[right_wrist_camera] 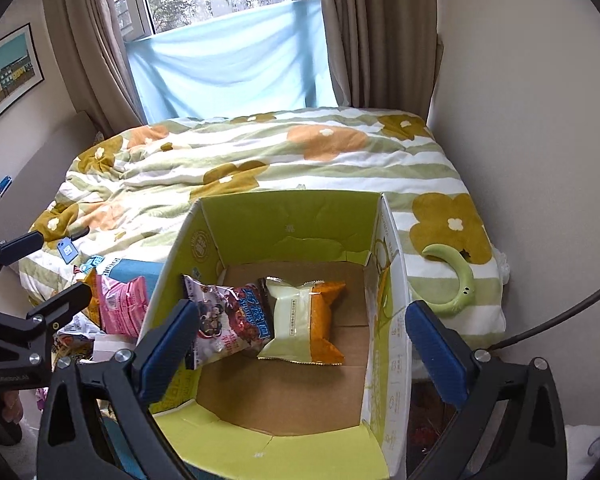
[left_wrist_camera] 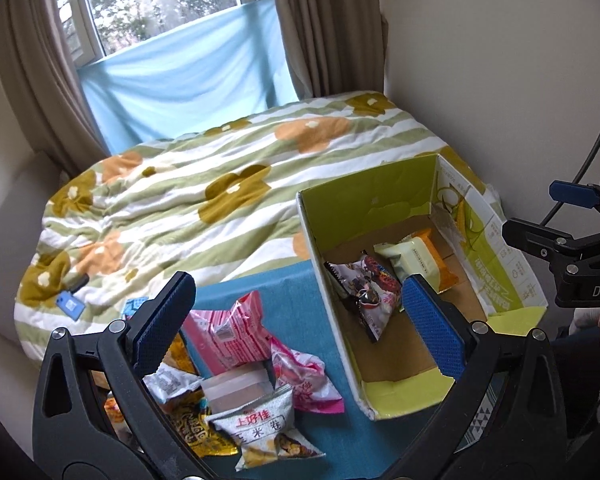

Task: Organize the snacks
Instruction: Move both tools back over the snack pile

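Jaws on both my grippers stand apart and empty: right gripper (right_wrist_camera: 300,344) above the box (right_wrist_camera: 284,216), left gripper (left_wrist_camera: 296,320) over loose snack packets (left_wrist_camera: 260,428).

The right gripper (right_wrist_camera: 300,344) pointed steeply down with its jaws spread wide and nothing between the pads; the left gripper (left_wrist_camera: 298,320) was tilted down likewise, jaws wide apart and empty

A white snack packet (left_wrist_camera: 266,432) reads "上好佳" and "玉米卷"; the right tool (left_wrist_camera: 572,240) shows "DAS".
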Tool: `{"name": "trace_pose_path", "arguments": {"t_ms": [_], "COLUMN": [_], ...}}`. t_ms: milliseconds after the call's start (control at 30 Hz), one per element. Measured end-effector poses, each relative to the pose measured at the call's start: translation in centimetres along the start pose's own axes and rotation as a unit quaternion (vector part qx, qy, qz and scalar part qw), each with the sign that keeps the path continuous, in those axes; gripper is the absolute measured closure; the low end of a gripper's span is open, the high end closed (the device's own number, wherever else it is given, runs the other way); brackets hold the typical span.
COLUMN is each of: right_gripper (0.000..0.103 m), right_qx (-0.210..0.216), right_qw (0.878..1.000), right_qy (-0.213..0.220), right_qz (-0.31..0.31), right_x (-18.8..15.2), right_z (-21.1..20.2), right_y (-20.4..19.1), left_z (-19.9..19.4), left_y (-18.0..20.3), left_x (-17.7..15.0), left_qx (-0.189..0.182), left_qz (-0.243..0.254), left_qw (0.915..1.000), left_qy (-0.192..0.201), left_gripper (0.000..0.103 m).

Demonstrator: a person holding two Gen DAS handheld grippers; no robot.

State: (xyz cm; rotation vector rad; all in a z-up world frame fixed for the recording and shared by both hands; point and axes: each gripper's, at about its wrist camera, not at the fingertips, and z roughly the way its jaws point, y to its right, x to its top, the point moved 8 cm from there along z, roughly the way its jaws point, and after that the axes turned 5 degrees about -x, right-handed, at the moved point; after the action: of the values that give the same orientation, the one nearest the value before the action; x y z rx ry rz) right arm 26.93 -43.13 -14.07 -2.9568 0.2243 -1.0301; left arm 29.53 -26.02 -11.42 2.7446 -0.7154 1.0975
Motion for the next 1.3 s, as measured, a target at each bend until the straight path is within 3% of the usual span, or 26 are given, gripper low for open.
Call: {"name": "trace_pose_path", "arguments": {"t_ms": [133,333,500,733,1000,1300], "right_gripper": [0.001,0.001,0.001,0.001,0.001,0.001], "right_qx": [0.004,0.048,0.091,0.141,0.145,0.112], "right_qw": [0.999,0.996,0.991,0.984,0.986,0.993], "right_qy": [0.031,0.059,0.065,0.052,0.023,-0.034], "right_qz": [-0.017,-0.044,-0.075,-0.094,-0.073,-0.031], "right_x": [-0.5,-2.2,-4.1,-6.5,-8.9,-11.7], "right_z": [-4.0,-8.4,-9.8,-10.1,-8.4,-3.3], "right_y": [-1.3,-5.2,-10.0,-16.3,-21.5,-25.4], "left_z": [-4.4,-9.4,-12.4,-15.0,-12.7,-5.3], "left_y": [-1.1,-4.7,-8.8,-14.9,-20.8,-24.0], "left_x": [-2.2,-7.3,-11.6,-16.1,-21.0,-27.6], "left_qx": [0.020,0.069,0.110,0.138,0.109,0.027], "left_qz": [-0.017,-0.059,-0.099,-0.144,-0.163,-0.188], "left_qw": [0.9995,0.9957,0.9889,0.9800,0.9792,0.9724], "left_qy": [0.017,0.017,0.010,0.003,-0.052,-0.136], "left_gripper": [0.001,0.001,0.001,0.001,0.001,0.001]}}
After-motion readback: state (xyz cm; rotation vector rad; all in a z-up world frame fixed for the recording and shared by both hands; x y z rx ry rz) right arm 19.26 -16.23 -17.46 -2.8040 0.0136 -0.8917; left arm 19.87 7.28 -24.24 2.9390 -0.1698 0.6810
